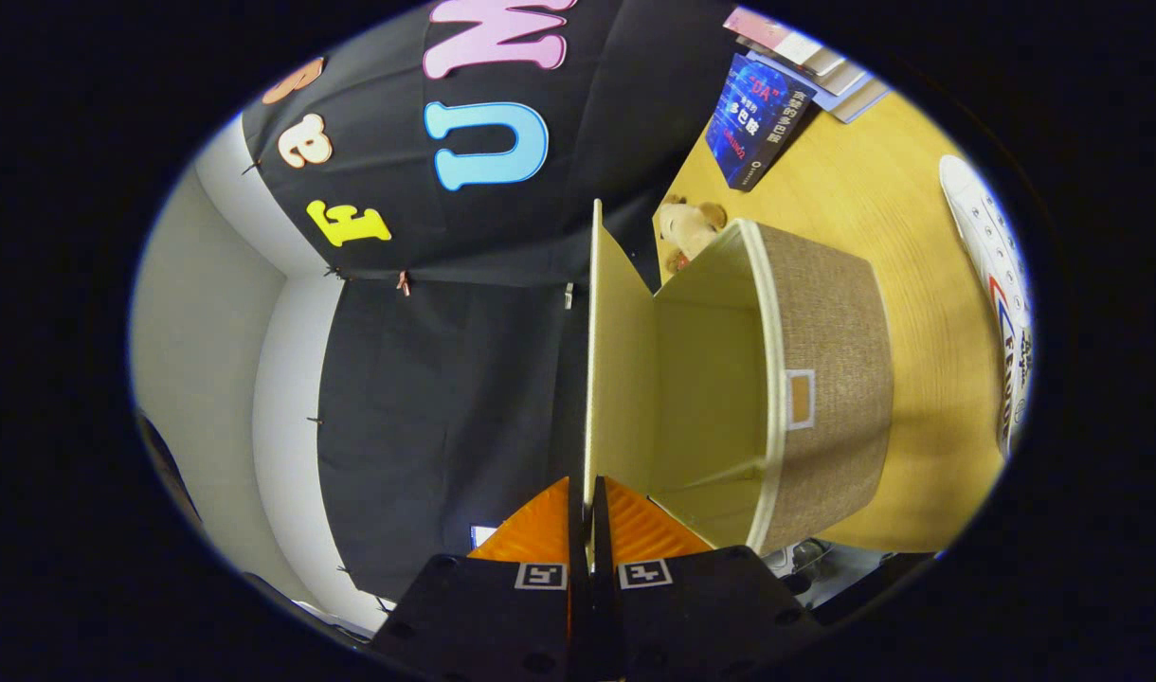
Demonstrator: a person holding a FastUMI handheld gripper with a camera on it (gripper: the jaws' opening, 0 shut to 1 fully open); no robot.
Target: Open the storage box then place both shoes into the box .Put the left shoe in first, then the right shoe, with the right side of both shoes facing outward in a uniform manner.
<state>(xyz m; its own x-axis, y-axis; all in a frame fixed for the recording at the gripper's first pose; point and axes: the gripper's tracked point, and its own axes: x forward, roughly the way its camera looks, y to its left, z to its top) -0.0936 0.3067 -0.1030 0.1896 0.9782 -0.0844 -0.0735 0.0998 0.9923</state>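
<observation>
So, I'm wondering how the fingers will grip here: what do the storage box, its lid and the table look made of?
The storage box shows a coarse brown weave outside, like linen or burlap, with pale trim and a smooth cream lining. Its lid, pinched between the fingers, looks like a thin stiff panel in matte cream, maybe covered board. The table looks like light wood or laminate, with faint grain lines.

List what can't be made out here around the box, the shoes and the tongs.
- Second shoe: I see one white shoe on the table, itself cut off by the view's edge; left or right unclear.
- Box floor: partly hidden by its near wall.
- Lid: the tongs are shut on its edge; its outer face is turned away.
- Plush toy: partly behind the box.
- Books: too small to read.
</observation>
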